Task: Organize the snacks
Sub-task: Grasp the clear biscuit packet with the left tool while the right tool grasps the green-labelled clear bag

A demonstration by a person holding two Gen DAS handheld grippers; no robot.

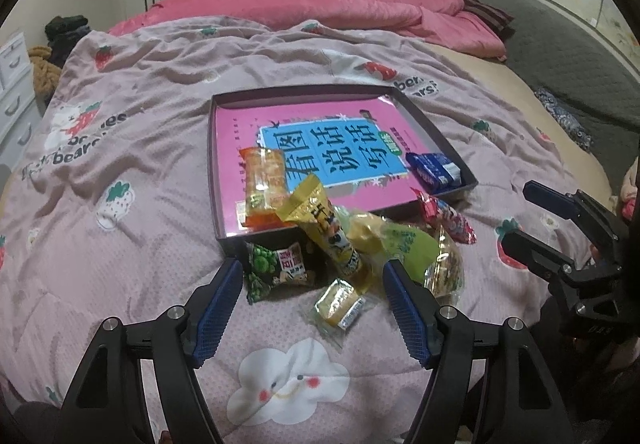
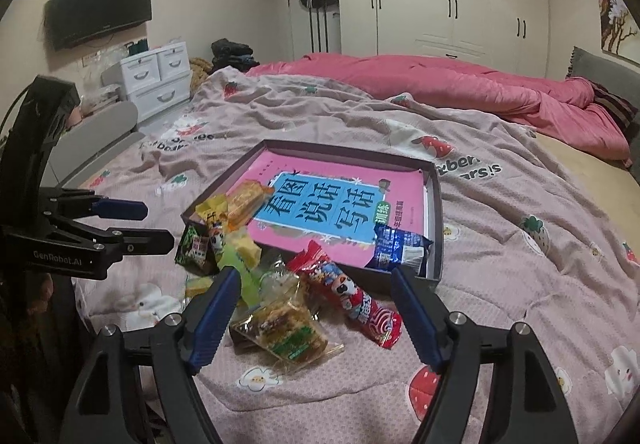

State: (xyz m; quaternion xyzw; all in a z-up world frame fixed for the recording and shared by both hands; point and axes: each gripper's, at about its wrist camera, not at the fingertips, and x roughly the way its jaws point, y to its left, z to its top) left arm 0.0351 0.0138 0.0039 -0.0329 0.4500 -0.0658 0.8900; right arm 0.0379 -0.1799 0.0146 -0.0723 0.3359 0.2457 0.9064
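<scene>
Bedroom, bed (image 1: 120, 172) with a pink strawberry-print quilt, white wardrobes behind. Shallow dark tray (image 1: 228, 244) sits on the quilt with a pink-and-blue book (image 1: 320, 148) lying flat in it. Task barely started by the look of it: only an orange packet (image 1: 264, 184) at the tray's near-left and a blue packet (image 1: 434, 170) at its near-right corner are inside. Everything else is heaped on the quilt just in front of the tray: green pea packet (image 1: 276, 270), yellow stick pack (image 1: 324, 224) leaning over the rim, small gold-wrapped piece (image 1: 340, 302), red stick pack (image 2: 356, 300), clear-bagged bar (image 2: 284, 324).

Left tool (image 1: 314, 304) is spread wide, empty, hanging over the gold piece and pea packet. Right tool (image 2: 314, 310) is also spread wide and empty, framing the clear bag and red stick.

Heap overlaps, so the item count is unclear; green and yellow wrappers in the middle are hard to separate. Print on the packets is unreadable. Holder's hands are out of frame.
</scene>
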